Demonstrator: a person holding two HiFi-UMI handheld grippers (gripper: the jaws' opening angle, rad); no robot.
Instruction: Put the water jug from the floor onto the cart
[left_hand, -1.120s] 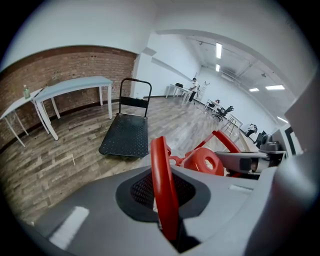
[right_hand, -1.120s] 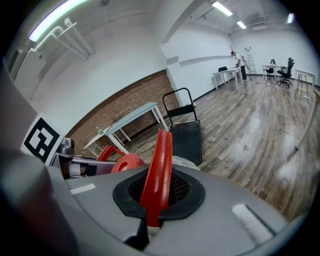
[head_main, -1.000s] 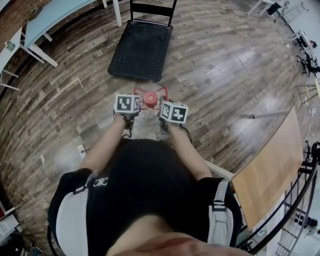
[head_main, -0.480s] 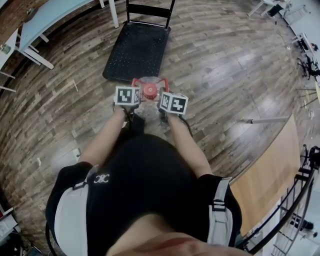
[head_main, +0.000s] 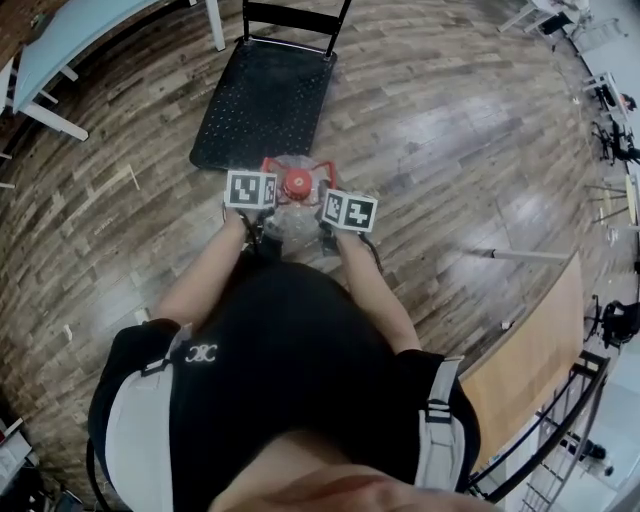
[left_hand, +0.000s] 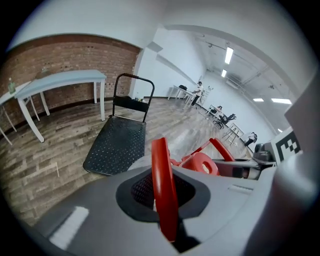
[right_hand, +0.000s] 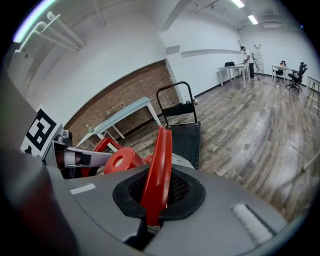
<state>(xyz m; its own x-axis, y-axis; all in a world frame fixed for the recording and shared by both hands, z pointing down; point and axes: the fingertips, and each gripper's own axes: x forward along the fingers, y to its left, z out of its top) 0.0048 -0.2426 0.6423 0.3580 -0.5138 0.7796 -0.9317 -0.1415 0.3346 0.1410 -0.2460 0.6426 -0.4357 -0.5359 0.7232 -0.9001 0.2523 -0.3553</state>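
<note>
**Wooden floor** (head_main: 450, 150): fills the head view.

**Cart** (head_main: 265, 95): black flat deck at 12 o'clock of the person, with its push bar at the far end.

**Water jug** (head_main: 292, 222): clear-bodied, carried between both arms and hanging just short of the deck's 6 o'clock edge, not yet on it.

**Left tongs** (left_hand: 162, 200): at 9 o'clock of the jug's neck, clamped nearly together on one red handle loop (left_hand: 161, 165).

**Right tongs** (right_hand: 155, 197): at 3 o'clock, pinched tight on the opposite loop (right_hand: 159, 155).

**Red cap** (head_main: 297, 182): sits between the two marker cubes.

*Risks.*
- Each grip holds only a thin, smooth strap, so a heavy jug could slide through the pads.
- If one side sags, the jug could tilt and swing.
- A low carry could knock the jug's base against the deck edge and push the wheeled cart away.

*Hidden.*
- The cubes and the person's torso cover most of the jug.
- Its base is out of sight, so it is probably, not certainly, clear of the floor.
- The water level and the cart's wheels cannot be made out.
</note>
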